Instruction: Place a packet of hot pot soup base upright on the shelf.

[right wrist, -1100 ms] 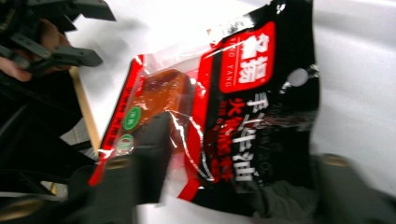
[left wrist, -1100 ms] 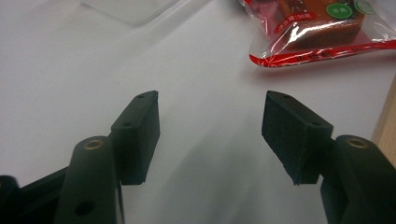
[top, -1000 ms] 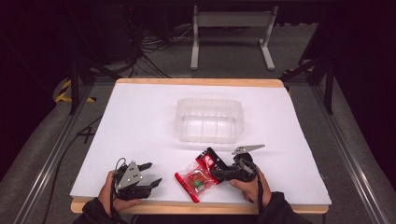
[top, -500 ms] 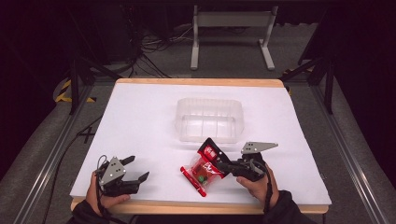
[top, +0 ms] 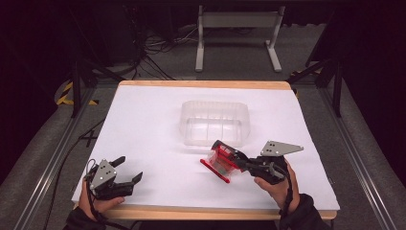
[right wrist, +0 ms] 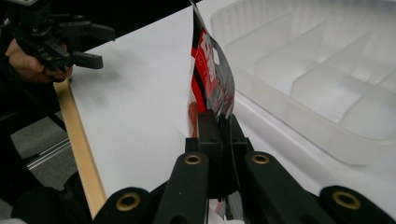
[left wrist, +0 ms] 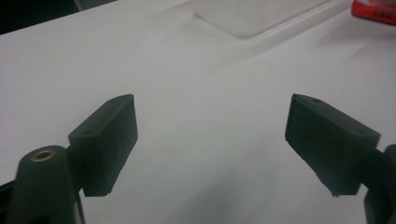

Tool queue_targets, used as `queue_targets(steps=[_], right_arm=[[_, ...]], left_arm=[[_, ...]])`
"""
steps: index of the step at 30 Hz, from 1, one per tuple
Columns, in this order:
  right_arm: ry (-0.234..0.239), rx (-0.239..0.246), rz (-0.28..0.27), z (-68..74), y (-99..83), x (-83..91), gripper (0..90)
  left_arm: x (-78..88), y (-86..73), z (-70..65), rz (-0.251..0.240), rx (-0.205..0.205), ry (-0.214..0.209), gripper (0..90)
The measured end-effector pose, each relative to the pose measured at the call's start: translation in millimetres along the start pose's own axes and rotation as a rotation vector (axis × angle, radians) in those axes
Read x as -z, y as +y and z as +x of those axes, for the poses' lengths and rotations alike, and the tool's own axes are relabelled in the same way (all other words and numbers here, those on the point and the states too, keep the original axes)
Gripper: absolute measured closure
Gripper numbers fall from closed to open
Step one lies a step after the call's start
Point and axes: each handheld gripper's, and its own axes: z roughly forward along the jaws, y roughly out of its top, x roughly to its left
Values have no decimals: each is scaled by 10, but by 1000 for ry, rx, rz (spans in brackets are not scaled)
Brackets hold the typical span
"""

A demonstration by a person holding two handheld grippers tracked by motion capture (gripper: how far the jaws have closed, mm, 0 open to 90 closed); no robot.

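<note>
Jaws of the right gripper (top: 235, 160) pinch a glossy red packet (top: 221, 162); the left gripper's (top: 128, 170) have just been opening, empty.

From my right claw's camera, the red packet (right wrist: 211, 70) has its lower end hidden behind the closed jaws, its print too blurred to read. The clear tray (right wrist: 327, 60) is cut off at the right edge. In my left claw's view, the packet (left wrist: 376, 9) is cropped by the corner.

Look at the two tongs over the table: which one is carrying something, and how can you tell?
The right tongs: their jaws are clamped on the red snack packet, lifted beside the clear plastic tray. The left tongs stand open, with nothing between them.
</note>
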Motion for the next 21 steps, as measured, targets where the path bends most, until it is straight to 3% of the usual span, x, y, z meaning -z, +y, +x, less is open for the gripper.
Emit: queue_targets(steps=[11, 18, 21], right_arm=[[-74, 15, -55, -77, 72, 235, 900], [-123, 7, -95, -162, 121, 413, 900], [-139, 7, -108, -188, 154, 460, 900]], left_arm=[[19, -4, 9, -35, 36, 28, 123], [25, -2, -7, -43, 32, 41, 98], [21, -4, -7, -33, 11, 78, 96]])
